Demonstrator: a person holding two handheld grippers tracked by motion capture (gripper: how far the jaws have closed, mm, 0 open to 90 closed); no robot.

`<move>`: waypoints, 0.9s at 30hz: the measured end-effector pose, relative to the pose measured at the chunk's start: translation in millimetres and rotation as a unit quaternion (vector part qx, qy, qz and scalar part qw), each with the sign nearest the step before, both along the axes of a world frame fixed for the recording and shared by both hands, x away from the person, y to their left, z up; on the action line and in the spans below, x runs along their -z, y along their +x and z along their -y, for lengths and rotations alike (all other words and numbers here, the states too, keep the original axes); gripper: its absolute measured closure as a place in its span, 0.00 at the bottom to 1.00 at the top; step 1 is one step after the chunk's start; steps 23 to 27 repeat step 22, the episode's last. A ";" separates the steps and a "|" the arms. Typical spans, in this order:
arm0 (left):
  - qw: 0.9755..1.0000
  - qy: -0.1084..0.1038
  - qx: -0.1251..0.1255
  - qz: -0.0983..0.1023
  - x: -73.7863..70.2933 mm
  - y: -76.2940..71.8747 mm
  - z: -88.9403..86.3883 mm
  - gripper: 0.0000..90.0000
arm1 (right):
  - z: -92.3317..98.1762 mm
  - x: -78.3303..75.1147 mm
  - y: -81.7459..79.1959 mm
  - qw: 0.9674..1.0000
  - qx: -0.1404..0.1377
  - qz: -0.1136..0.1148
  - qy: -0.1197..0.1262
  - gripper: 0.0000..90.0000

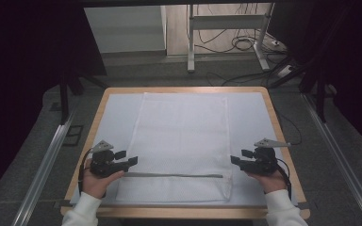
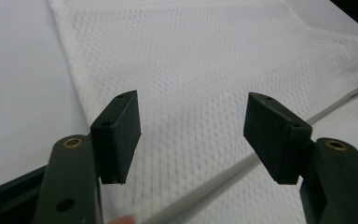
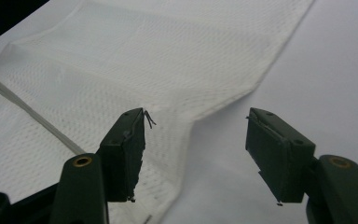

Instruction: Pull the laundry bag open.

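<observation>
Lying flat on the pale table cover (image 1: pixel 250 117), a white mesh laundry bag (image 1: pixel 181 136) is seen spread out between the two grippers, its long side running away from the person. A grey zipper (image 1: pixel 172 175) crosses the bag near its close end, roughly on a line between the two tools.

The left gripper (image 1: pixel 128 159) is held in the person's left hand (image 1: pixel 96 181) just beside the bag's left edge, jaws pointed inward toward the mesh. In the left gripper view its jaws are seen spread wide, with nothing pinched — the mesh laundry bag (image 2: pixel 200 70) lies beneath and ahead of them, and the zipper (image 2: pixel 242 168) passes slantwise under the gap and off toward the upper right. The bare table cover (image 2: pixel 18 84) is seen to the left of the left-hand jaw.

The right gripper (image 1: pixel 238 157) is held in the right hand (image 1: pixel 271 181) just beside the bag's right edge, jaws likewise pointed inward. In the right gripper view its jaws are also seen spread apart and empty; the bag's edge (image 3: pixel 223 105) runs ahead of the gap between the jaws, so that mesh lies ahead of the left-hand jaw and plain table cover (image 3: pixel 335 70) ahead of the right-hand one. A few loose threads (image 3: pixel 148 119) are caught on the tip of the left-hand jaw. The zipper (image 3: pixel 32 112) is seen off to the left of that jaw.

The wooden table rim (image 1: pixel 101 106) frames the cover — grey floor (image 1: pixel 37 141) lies beyond it.
</observation>
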State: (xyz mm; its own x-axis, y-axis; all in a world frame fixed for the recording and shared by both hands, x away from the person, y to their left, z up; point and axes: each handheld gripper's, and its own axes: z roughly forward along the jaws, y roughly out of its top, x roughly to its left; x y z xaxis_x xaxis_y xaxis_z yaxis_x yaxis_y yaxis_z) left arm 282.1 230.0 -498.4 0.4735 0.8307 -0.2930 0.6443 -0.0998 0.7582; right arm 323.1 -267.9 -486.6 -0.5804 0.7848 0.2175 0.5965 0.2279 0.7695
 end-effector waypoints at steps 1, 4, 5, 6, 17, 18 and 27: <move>1.000 0.000 0.001 0.001 0.5 3.4 1.5 0.41 | 2.8 0.1 0.3 1.000 0.001 0.002 -0.001 0.41; 1.000 0.001 0.006 -0.001 3.8 10.9 4.2 0.41 | 10.0 1.2 1.0 1.000 0.008 0.004 -0.005 0.40; 1.000 0.003 0.007 -0.001 4.9 11.4 4.5 0.41 | 11.9 1.7 1.4 1.000 0.010 0.003 -0.006 0.40; 1.000 0.004 0.009 0.000 5.8 11.1 4.2 0.41 | 13.2 2.4 1.6 1.000 0.013 0.004 -0.008 0.40; 1.000 -0.004 0.001 0.003 7.2 4.6 -4.7 0.41 | 11.8 3.0 1.7 1.000 0.007 0.011 -0.012 0.37; 1.000 -0.006 0.000 0.003 7.5 4.5 -5.1 0.41 | 11.8 3.0 1.7 1.000 0.007 0.011 -0.012 0.37; 1.000 -0.004 0.002 0.003 8.7 5.7 -4.6 0.40 | 11.8 2.7 1.5 1.000 0.009 0.015 -0.010 0.34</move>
